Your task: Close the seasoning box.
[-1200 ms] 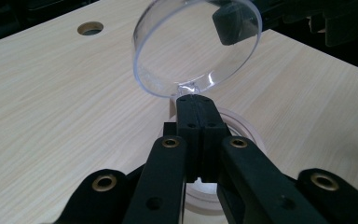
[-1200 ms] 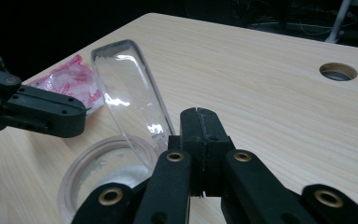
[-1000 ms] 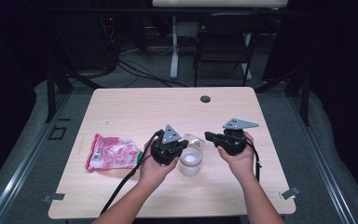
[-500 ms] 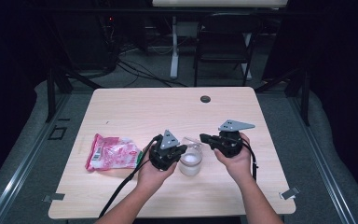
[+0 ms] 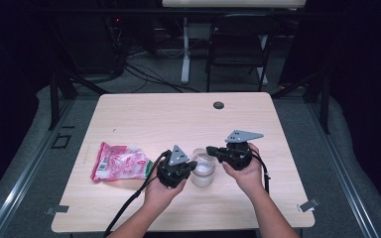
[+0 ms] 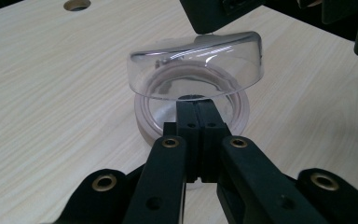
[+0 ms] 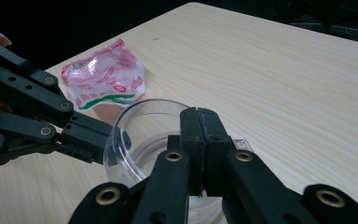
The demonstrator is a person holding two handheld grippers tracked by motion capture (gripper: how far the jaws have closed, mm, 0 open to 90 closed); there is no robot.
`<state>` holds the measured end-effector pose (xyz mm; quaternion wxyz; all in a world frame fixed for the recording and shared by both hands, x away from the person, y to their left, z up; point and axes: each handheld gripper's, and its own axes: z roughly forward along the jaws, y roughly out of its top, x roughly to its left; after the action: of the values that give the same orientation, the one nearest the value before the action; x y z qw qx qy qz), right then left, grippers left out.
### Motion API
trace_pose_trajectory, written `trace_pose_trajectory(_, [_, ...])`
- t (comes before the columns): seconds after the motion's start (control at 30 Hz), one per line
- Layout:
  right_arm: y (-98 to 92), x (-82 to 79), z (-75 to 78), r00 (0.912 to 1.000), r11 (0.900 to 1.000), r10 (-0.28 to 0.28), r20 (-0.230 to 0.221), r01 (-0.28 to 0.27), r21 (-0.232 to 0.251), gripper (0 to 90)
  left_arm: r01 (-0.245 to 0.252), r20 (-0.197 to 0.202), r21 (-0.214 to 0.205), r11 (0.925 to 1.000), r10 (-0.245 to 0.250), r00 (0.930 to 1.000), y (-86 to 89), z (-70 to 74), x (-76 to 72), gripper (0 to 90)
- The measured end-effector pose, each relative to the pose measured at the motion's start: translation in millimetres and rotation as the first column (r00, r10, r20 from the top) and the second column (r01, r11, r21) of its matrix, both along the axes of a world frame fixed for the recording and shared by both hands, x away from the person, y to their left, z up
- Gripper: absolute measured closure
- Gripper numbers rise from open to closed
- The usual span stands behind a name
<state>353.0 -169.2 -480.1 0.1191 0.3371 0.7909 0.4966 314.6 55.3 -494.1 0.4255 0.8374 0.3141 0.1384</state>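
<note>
1. Your bench (image 5: pixel 144 119) is a pale wood top with a round cable hole (image 5: pixel 219 105) near its far edge; the work sits at the near middle, between your two hands.
2. A crinkled pink and white snack packet (image 5: pixel 119 162) lies flat to the left of the work, apart from it and not involved.
3. The clear plastic cup (image 5: pixel 203 170) stands on the bench between the tools. It looks light and thin-walled, so expect it to flex, slide on the smooth wood and tip easily. It also looks slippery.
4. Its clear domed lid (image 6: pixel 200 63) sits tilted above the cup's rim, lifted on one side. Take it by the edge, not the crown, and squeeze lightly because it will buckle.
5. Your left tool (image 5: pixel 187 167) has its jaws pressed together, tips at the cup's near rim under the lid; whether they pinch the rim I cannot tell.
6. Your right tool (image 5: pixel 211 149) is likewise pressed together at the opposite side, over the rim.
</note>
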Motion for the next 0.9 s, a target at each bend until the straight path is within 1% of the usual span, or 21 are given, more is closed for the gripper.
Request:
trace_pose_trajectory(0.1, [2.5, -0.6, -1.0, 0.9999, 0.9999, 0.01, -0.001, -0.01, -0.006, 89.6, -0.003, -0.006, 0.004, 1.0, 0.003, 1.0, 2.3, -2.2, -1.4, 90.0])
trace_pose_trajectory(0.13, [3.3, -0.7, -1.4, 0.9999, 0.9999, 0.011, -0.001, -0.011, -0.004, 89.6, -0.005, -0.005, 0.0, 1.0, 0.005, 1.0, 2.9, -3.6, -1.6, 90.0])
trace_pose_trajectory(0.17, [3.8, -0.9, -1.8, 0.9999, 0.9999, 0.012, -0.002, -0.012, -0.006, 89.6, -0.002, -0.011, 0.007, 1.0, 0.002, 0.9999, 3.4, -4.0, -1.9, 90.0])
trace_pose_trajectory(0.27, [5.2, -1.3, -2.8, 0.9999, 0.9998, 0.015, -0.008, -0.015, -0.013, 89.4, 0.003, -0.013, 0.029, 0.9996, -0.002, 0.9999, 3.7, -6.6, -2.1, 90.0])
trace_pose_trajectory(0.33, [6.3, -1.4, -3.4, 0.9998, 0.9997, 0.018, -0.006, -0.018, -0.014, 89.3, 0.002, -0.018, 0.032, 0.9995, -0.001, 0.9998, 4.5, -8.4, -2.3, 90.0])
trace_pose_trajectory(0.43, [6.4, -1.3, -3.4, 0.9998, 0.9997, 0.017, -0.006, -0.017, -0.015, 89.3, -0.006, -0.025, 0.023, 0.9997, 0.006, 0.9997, 6.4, -10.9, -3.1, 90.0])
trace_pose_trajectory(0.53, [6.1, -1.3, -3.4, 0.9999, 0.9998, 0.016, -0.006, -0.016, -0.012, 89.3, -0.006, -0.031, 0.028, 0.9996, 0.007, 0.9995, 7.8, -13.1, -3.3, 90.0])
trace_pose_trajectory(0.8, [4.9, -1.6, -2.3, 0.9999, 0.9998, 0.014, -0.005, -0.014, -0.016, 88.8, -0.008, -0.032, 0.035, 0.9994, 0.009, 0.9995, 10.5, -13.8, -4.1, 90.0])
trace_pose_trajectory(0.9, [4.3, -1.2, -2.5, 0.9999, 0.9998, 0.012, -0.003, -0.012, -0.013, 88.5, -0.016, -0.031, 0.03, 0.9994, 0.017, 0.9994, 12.7, -15.5, -4.0, 89.8])
